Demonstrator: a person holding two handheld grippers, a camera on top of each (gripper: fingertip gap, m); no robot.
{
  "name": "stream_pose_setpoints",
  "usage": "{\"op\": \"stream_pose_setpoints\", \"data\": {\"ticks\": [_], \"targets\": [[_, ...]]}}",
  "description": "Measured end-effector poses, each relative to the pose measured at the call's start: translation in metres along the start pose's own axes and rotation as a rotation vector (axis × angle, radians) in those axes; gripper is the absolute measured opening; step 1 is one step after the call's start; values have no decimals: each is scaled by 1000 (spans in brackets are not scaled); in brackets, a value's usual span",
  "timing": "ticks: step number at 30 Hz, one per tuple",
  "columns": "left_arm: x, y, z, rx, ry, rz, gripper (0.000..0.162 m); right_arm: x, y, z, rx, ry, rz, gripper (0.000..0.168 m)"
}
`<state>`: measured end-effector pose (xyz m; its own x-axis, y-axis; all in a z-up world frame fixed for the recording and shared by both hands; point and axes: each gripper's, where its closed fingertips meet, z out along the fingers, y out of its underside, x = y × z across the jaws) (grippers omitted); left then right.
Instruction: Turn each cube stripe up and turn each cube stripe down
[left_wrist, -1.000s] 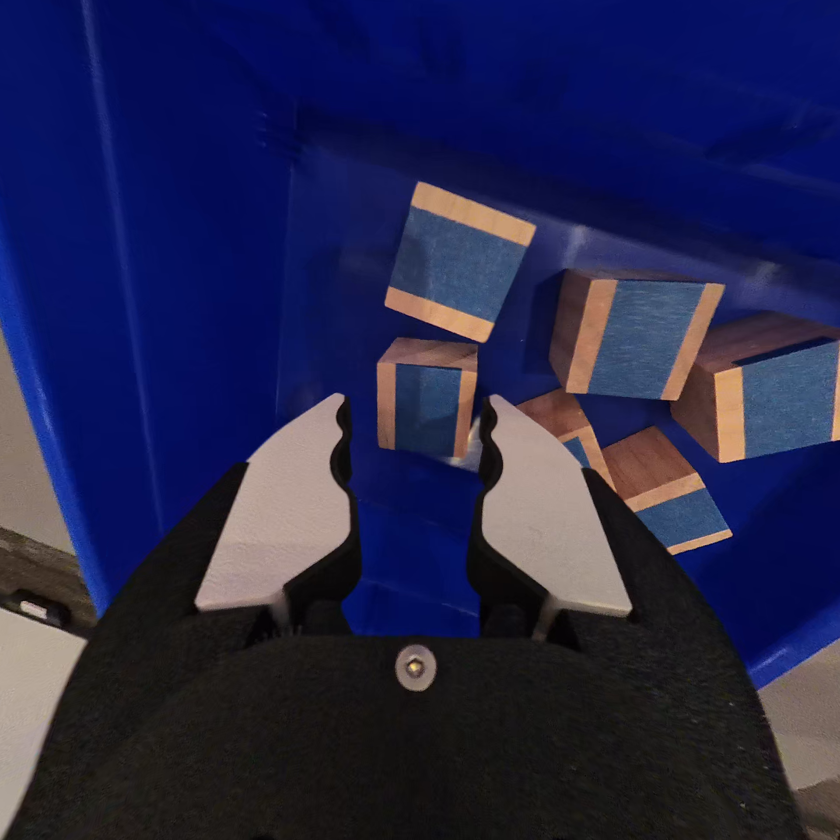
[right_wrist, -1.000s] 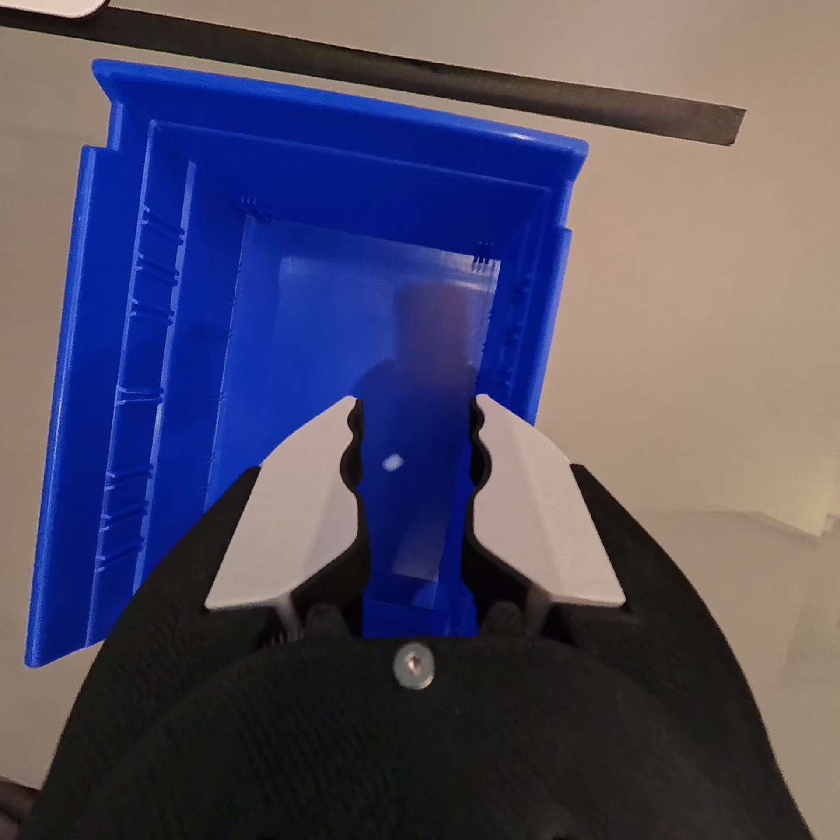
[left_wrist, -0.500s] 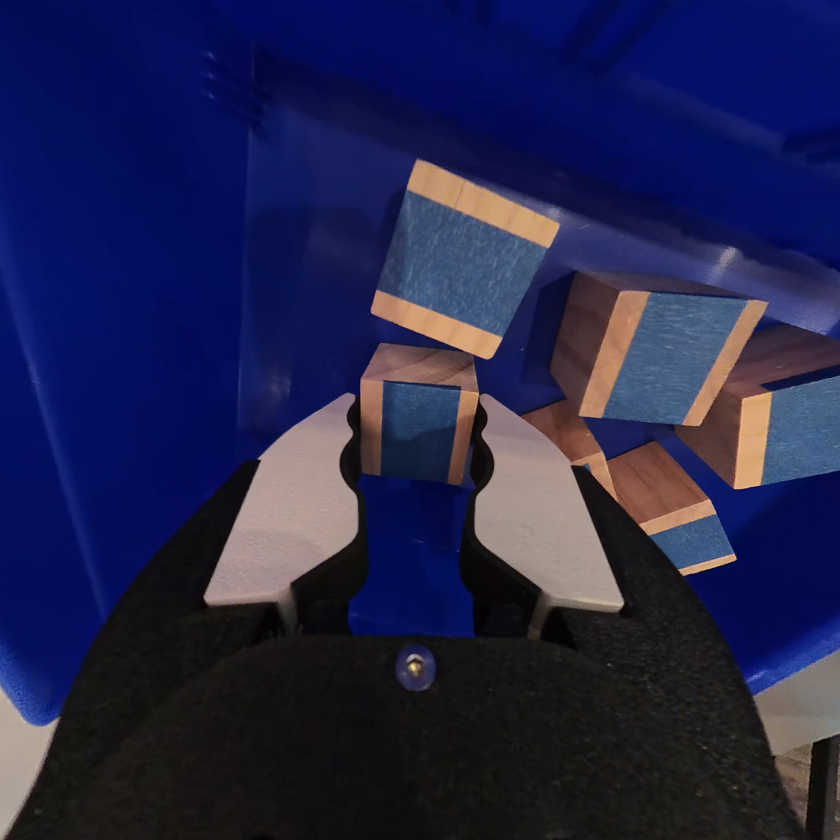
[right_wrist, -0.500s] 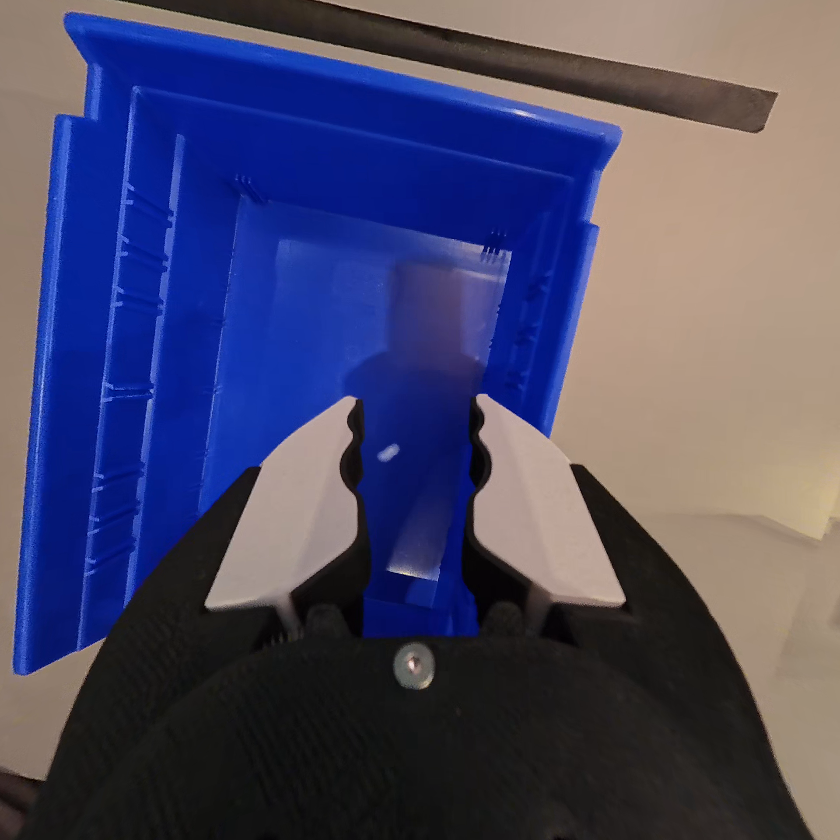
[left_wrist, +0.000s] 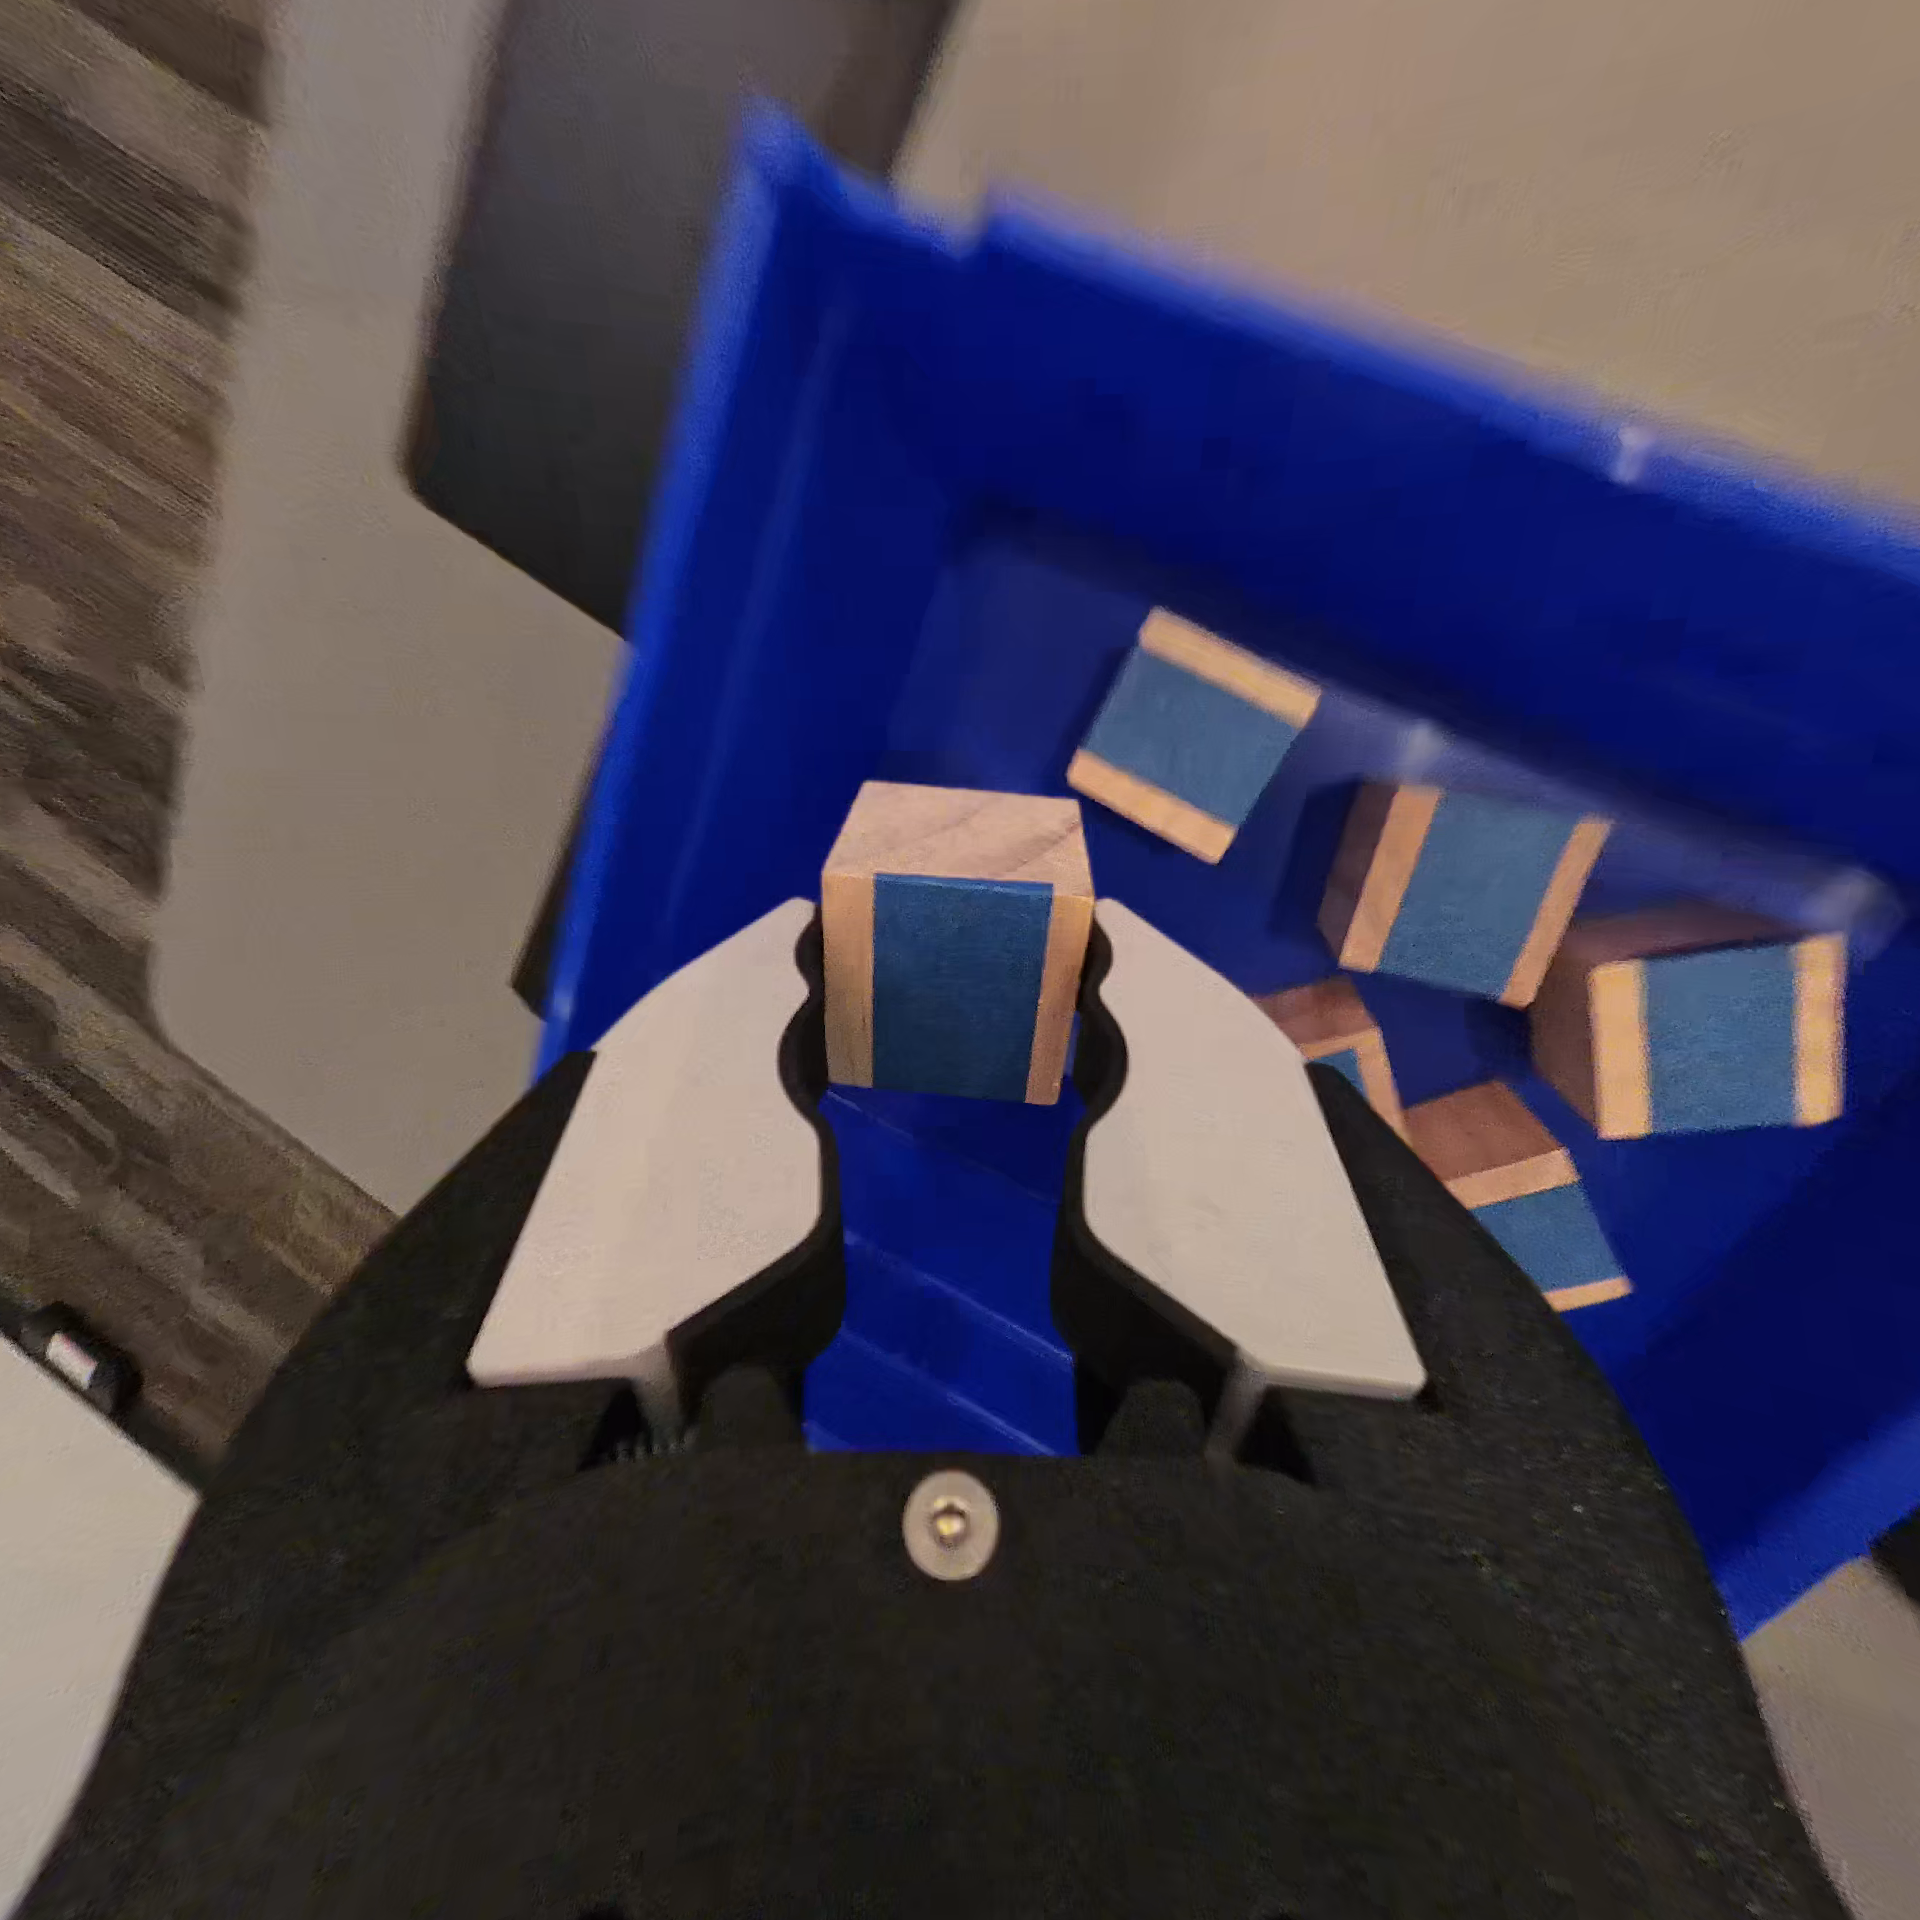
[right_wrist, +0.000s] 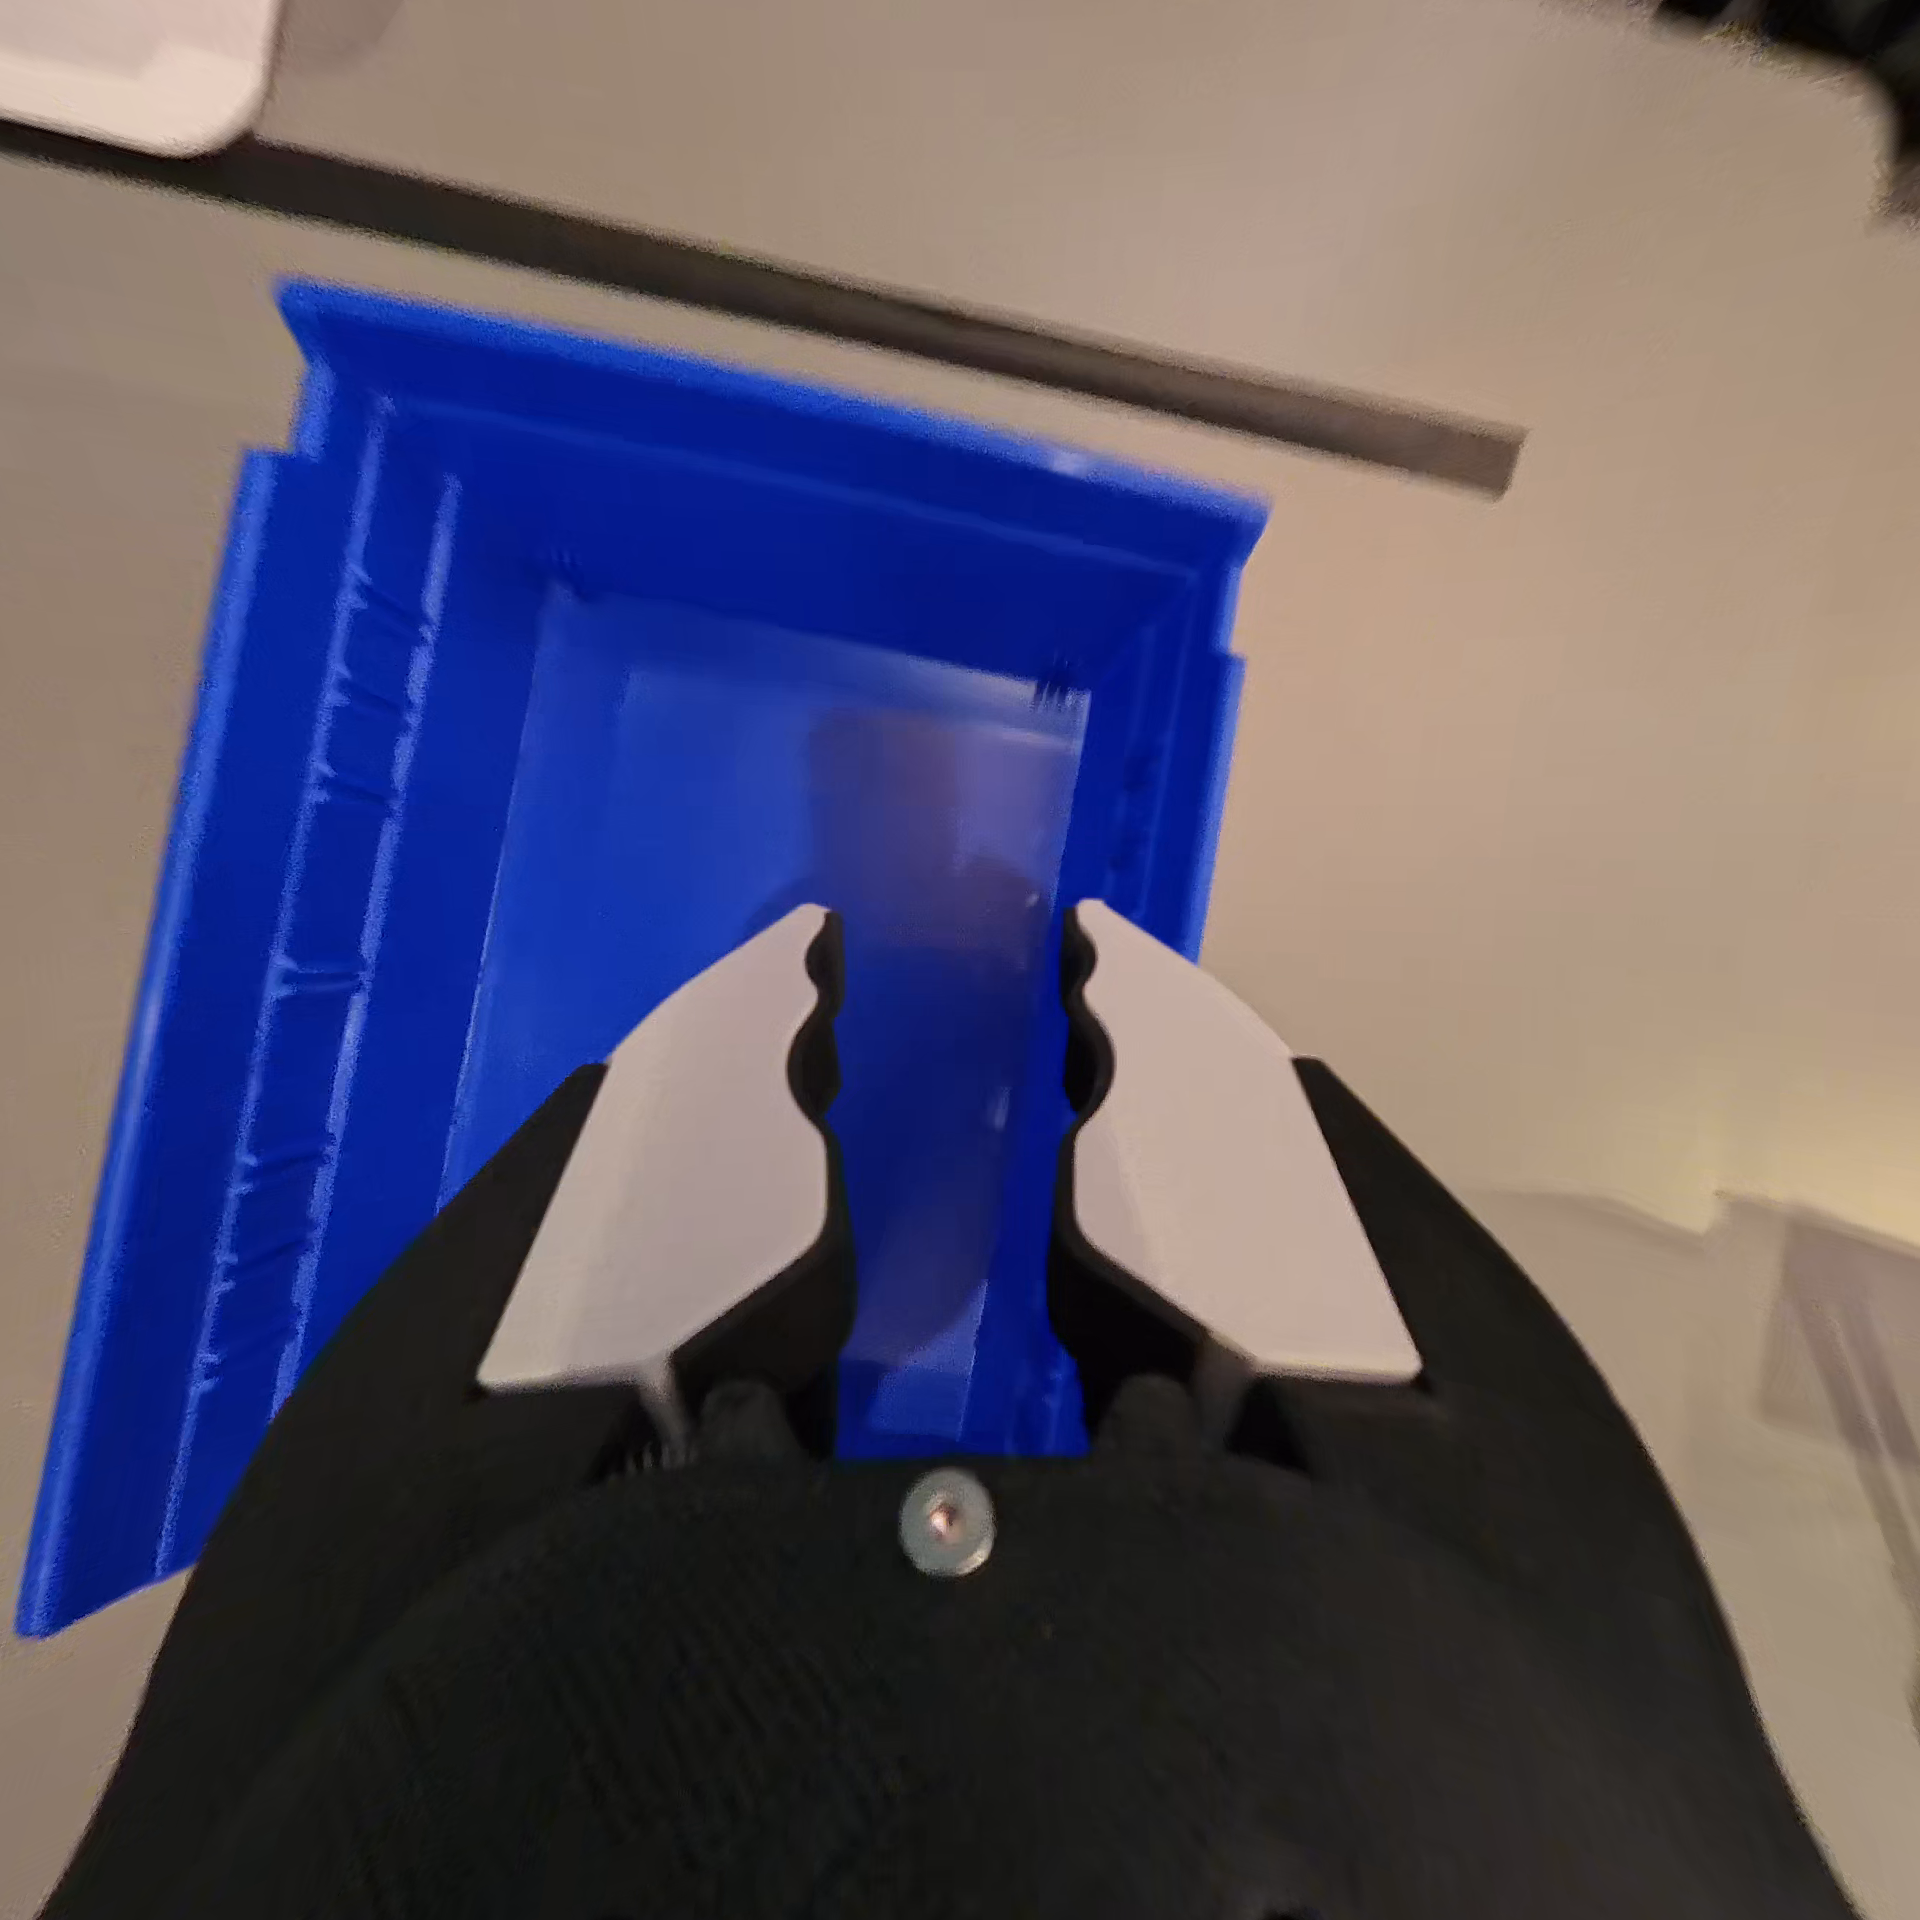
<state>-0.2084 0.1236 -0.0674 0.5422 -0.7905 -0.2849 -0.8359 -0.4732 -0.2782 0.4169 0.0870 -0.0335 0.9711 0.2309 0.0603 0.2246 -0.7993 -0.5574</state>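
Now that the left gripper (left_wrist: 956, 971) has clamped a striped cube (left_wrist: 954, 961) and lifted it above the blue bin (left_wrist: 1195, 436), turning can begin, while the right gripper (right_wrist: 948, 940) waits parted and empty.

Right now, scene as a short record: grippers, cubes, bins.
left gripper: shut on held cube, lifted above the cube bin
held cube stripe: faces camera
cubes left in bin: five visible, blue stripes showing
right gripper: open, nothing held, over second blue bin
second blue bin: no cubes visible
image: motion-blurred

beige tabletop (right_wrist: 1558, 779) — black strip (right_wrist: 935, 312) | grey carpet (left_wrist: 94, 623) — blurred
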Motion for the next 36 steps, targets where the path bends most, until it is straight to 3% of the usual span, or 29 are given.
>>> {"op": "stream_pose_setpoints", "data": {"ticks": [4, 7, 10, 13, 18, 21, 26, 29, 33, 35, 36], "targets": [[10, -61, -71, 327, -23, -126, 45, -31, -62, -51, 380, 22, -154, 38], [53, -105, -115, 524, 77, -154, 45, -107, -95, -96, 732, -110, -439, 41], [106, -140, -146, 657, 212, -141, 45, -183, -97, -117, 969, -150, -716, 60], [157, -170, -171, 780, 416, -158, 45, -259, -83, -127, 1113, -206, -932, 66], [220, -195, -203, 905, 812, -202, 45, -341, -50, -156, 1344, -327, -1055, 66], [245, -196, -215, 949, 1024, -190, 45, -356, -42, -169, 1423, -306, -1068, 66], [265, -199, -203, 895, 1129, -147, 45, -363, -36, -167, 1400, -320, -1104, 59], [268, -201, -197, 881, 1152, -141, 45, -367, -31, -163, 1388, -335, -1140, 45], [263, -201, -187, 845, 1200, -190, 46, -367, -31, -152, 1306, -354, -1153, 45], [254, -200, -181, 841, 1175, -216, 61, -363, -32, -153, 1267, -398, -1140, 45], [247, -198, -177, 848, 1139, -228, 61, -353, -38, -152, 1231, -386, -1116, 45]]}}
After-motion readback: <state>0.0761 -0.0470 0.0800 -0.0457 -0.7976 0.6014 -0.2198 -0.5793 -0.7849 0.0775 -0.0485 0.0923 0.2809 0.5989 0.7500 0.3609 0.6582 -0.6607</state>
